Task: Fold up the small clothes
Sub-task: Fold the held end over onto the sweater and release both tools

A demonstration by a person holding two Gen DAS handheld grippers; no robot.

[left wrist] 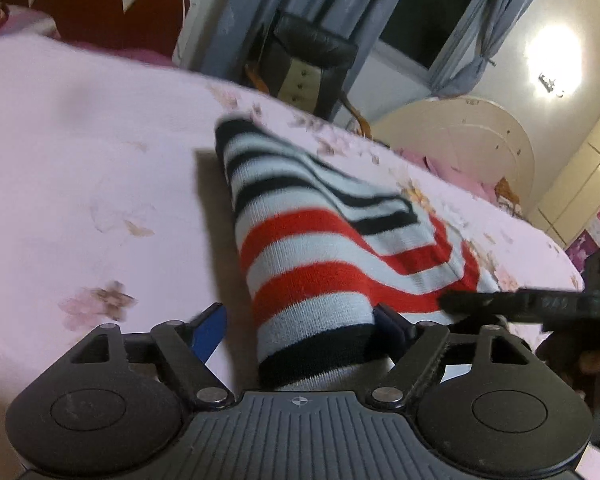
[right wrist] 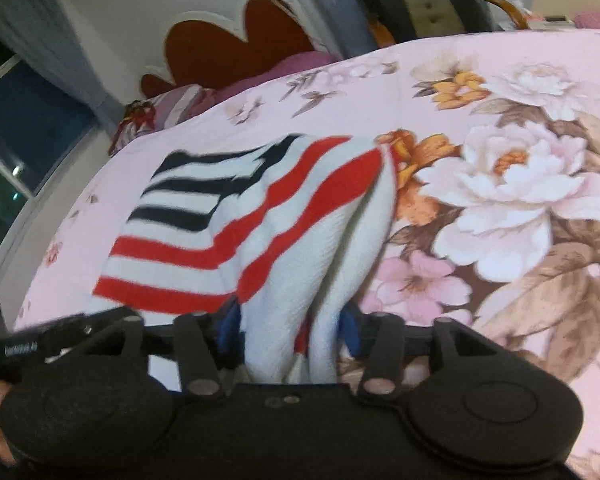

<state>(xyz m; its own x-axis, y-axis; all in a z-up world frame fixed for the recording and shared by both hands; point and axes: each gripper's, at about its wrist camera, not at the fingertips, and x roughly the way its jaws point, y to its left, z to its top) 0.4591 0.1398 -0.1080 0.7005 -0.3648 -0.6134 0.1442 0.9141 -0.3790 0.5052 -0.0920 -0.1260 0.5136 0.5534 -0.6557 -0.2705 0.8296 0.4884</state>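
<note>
- Pink floral bedspread (right wrist: pixel 500 80) is covering the bed and carrying everything.
- On it, the striped sweater (left wrist: pixel 300 240) is lying partly doubled over, its navy, red and white bands running out from both grippers.
- Its hem is sitting between the widely spread fingers of the left gripper (left wrist: pixel 300 320); whether they are pressing it I cannot tell.
- White folds are bunching inside the half-open right gripper (right wrist: pixel 288 328); grip unclear.

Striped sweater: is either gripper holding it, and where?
Left gripper: no. Its jaws stand open around the dark-edged end of the striped sweater, with a gap on one side. Right gripper: bunched white edge fills its jaws; grip cannot be told.
</note>
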